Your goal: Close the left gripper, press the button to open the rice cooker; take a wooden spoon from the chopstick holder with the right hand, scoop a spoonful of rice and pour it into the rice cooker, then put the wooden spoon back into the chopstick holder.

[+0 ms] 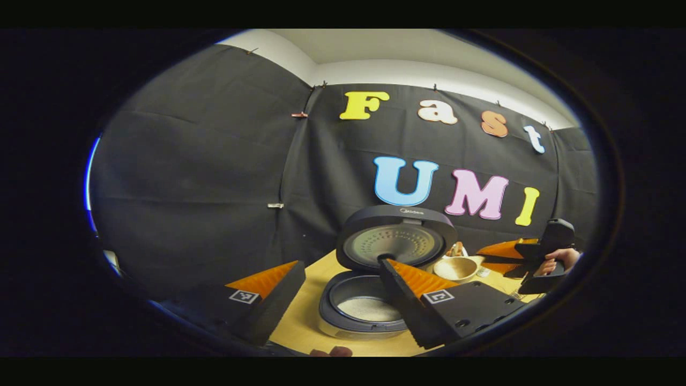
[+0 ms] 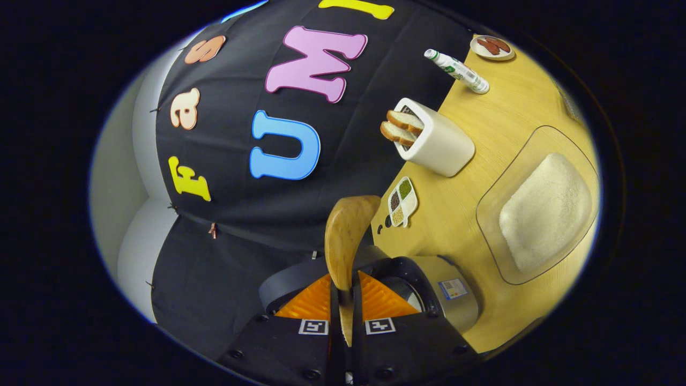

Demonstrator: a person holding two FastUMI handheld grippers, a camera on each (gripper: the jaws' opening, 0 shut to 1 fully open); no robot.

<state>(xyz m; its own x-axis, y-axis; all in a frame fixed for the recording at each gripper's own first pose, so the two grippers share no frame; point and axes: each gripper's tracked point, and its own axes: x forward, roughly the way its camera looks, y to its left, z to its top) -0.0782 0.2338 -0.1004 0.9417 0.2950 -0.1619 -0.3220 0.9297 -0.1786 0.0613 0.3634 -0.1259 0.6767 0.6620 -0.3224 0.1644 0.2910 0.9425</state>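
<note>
On the yellow table (image 1: 305, 321), seen from the left gripper view, the rice cooker (image 1: 359, 311) stands with its lid (image 1: 396, 241) raised upright; white rice lies in the inner pot. Left gripper (image 1: 343, 284) hovers before it, fingers spread wide, holding nothing. Further right, a hand (image 1: 557, 260) grips the other gripper beside a tan bowl (image 1: 455, 268).

Right gripper view: right gripper (image 2: 345, 292) pinches the handle of the wooden spoon (image 2: 345, 236), both fingers pressed on it, bowl end pointing away above the rice cooker (image 2: 450, 300). Clear tray (image 2: 493, 214) with a heap of rice (image 2: 544, 212) lies on the table (image 2: 482, 150) beside the cooker. Farther off: toaster (image 2: 437, 139) with two bread slices, a small dish of grains (image 2: 402, 201), a lying bottle (image 2: 458, 71), a small plate (image 2: 493, 47).
</note>
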